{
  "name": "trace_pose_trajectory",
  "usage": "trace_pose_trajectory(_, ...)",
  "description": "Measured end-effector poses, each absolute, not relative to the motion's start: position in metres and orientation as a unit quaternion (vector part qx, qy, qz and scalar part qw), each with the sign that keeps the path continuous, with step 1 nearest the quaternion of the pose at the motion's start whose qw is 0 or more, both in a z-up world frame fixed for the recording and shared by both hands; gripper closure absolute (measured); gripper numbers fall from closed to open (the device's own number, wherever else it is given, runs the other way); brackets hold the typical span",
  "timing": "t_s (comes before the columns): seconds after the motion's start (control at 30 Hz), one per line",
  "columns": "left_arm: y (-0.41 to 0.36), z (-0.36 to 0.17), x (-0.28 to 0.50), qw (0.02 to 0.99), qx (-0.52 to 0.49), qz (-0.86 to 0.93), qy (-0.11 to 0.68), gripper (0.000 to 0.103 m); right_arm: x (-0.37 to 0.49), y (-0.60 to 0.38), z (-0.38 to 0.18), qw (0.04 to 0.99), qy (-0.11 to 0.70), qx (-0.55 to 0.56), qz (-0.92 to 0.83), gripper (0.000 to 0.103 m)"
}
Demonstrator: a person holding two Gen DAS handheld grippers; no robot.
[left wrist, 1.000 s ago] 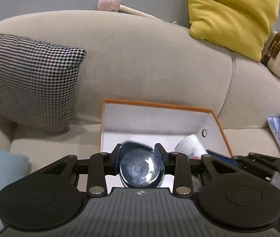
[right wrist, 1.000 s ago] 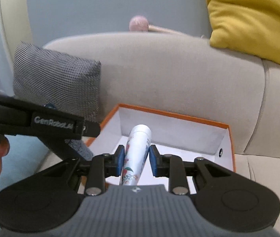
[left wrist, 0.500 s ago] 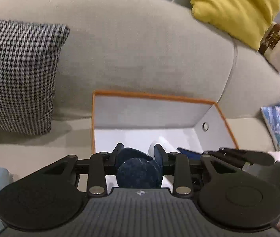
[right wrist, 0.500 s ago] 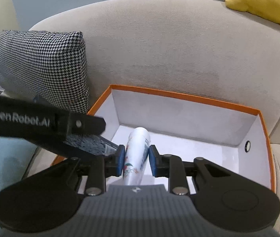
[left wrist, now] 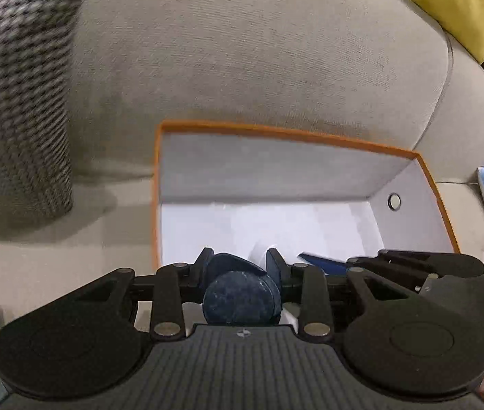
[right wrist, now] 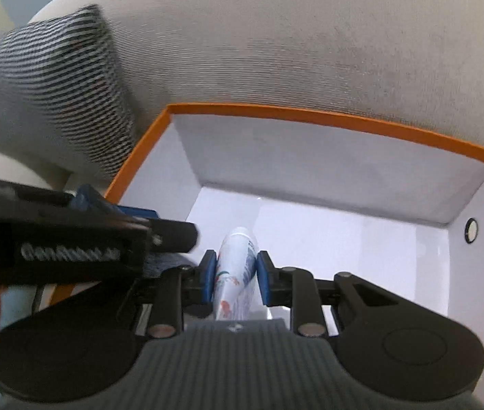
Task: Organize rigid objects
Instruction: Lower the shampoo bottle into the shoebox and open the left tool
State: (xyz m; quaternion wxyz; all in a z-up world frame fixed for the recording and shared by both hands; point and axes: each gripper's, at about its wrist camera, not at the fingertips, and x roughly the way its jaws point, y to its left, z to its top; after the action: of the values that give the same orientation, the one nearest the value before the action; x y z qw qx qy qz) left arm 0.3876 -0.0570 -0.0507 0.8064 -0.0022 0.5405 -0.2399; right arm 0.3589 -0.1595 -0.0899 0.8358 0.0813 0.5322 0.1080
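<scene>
Both pairs of blue-padded fingers are gripping something. On the left gripper [left wrist: 240, 261] the fingers [left wrist: 204, 262] are pinching a round dark blue disc-shaped object with a mottled surface [left wrist: 240, 299], which is filling the gap between the pads. On the right gripper [right wrist: 235, 268] the fingers [right wrist: 209, 275] are pressing on both sides of a slim white tube with a printed pattern in blue and red [right wrist: 236, 273]; its rounded end is pointing forward, away from the camera.

Both grippers are hanging above an open rectangular box with an orange rim and white inside walls [right wrist: 327, 116]. This box is sitting on the seat of a beige fabric sofa [left wrist: 242, 51], with its far wall against the backrest. The tube and the disc are both over the near part of the box and are not lying on its floor.

From the right wrist view, the left gripper's black body is crossing the left side of the picture, over the left wall of the box. A black-and-white houndstooth cushion [left wrist: 16, 95] is leaning on the sofa to the left of the box, and a mustard yellow cushion [left wrist: 453, 3] is showing at the upper right. A round metal eyelet [right wrist: 470, 229] is sitting in the right wall of the box.
</scene>
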Motion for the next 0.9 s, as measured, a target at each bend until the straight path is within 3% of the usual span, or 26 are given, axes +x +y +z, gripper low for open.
trace_pose_trajectory(0.27, -0.086, -0.060, 0.396, 0.830, 0.055, -0.211, 0.512, 0.066, 0.379, -0.163, -0.107, 0.825, 0.551, 0.066, 0.108, 0.078)
trace_pose_trajectory(0.4, -0.084, -0.058, 0.401, 0.836, 0.033, -0.213, 0.505, 0.065, 0.381, -0.162, -0.108, 0.826, 0.549, 0.074, 0.106, 0.077)
trace_pose_trajectory(0.67, -0.065, -0.028, 0.398, 0.841, 0.003, -0.229, 0.490, 0.065, 0.379, -0.154, -0.096, 0.834, 0.540, 0.056, 0.103, 0.077)
trace_pose_trajectory(0.9, -0.053, 0.005, 0.394, 0.848, 0.066, -0.232, 0.471, 0.065, 0.372, -0.150, -0.087, 0.838, 0.534, 0.060, 0.099, 0.077)
